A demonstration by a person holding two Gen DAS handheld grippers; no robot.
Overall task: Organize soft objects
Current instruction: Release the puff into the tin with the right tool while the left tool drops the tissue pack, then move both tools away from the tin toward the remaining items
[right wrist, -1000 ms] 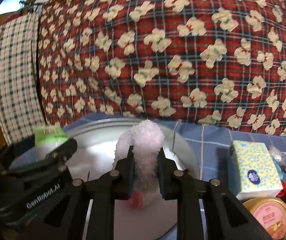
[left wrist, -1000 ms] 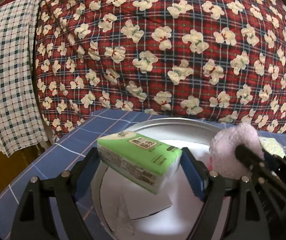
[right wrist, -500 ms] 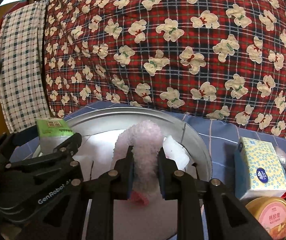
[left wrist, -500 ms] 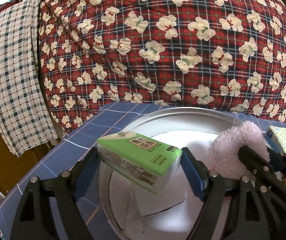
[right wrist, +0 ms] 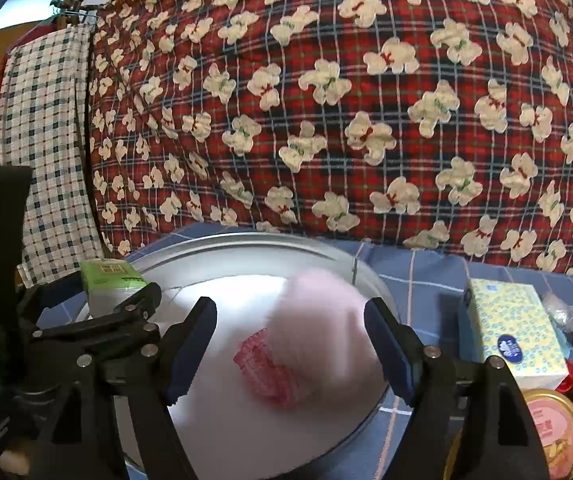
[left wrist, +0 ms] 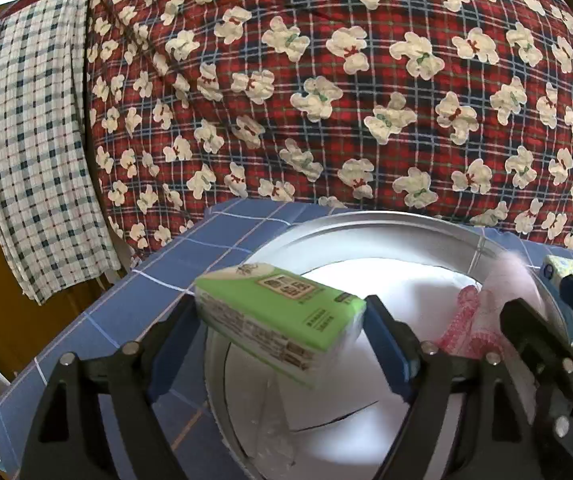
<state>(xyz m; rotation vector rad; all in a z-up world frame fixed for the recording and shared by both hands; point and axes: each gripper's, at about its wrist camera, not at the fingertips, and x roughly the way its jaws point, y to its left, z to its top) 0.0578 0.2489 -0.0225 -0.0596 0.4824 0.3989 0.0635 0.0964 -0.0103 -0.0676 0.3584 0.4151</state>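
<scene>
My left claw [left wrist: 280, 322] pinches the green tissue pack [left wrist: 278, 312] lengthwise above the round metal basin [left wrist: 366, 224], frame centre; my right claw [right wrist: 290, 340] is opening, the fluffy pink toy [right wrist: 318, 320] loose between its pads.

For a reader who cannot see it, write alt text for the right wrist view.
The right gripper, jaws opening, has a blurred fluffy pink toy between them, touching neither, over a round metal tray. At left, the left gripper holds a green tissue pack; a yellow tissue box sits right, before a red teddy-print quilt.

Left gripper [left wrist: 282, 320]: jaws wide, pads pressed on a held pack's two ends, angled slightly downward.
Right gripper [right wrist: 290, 340]: jaws opening, pads clear of anything between them, angled slightly downward.
</scene>
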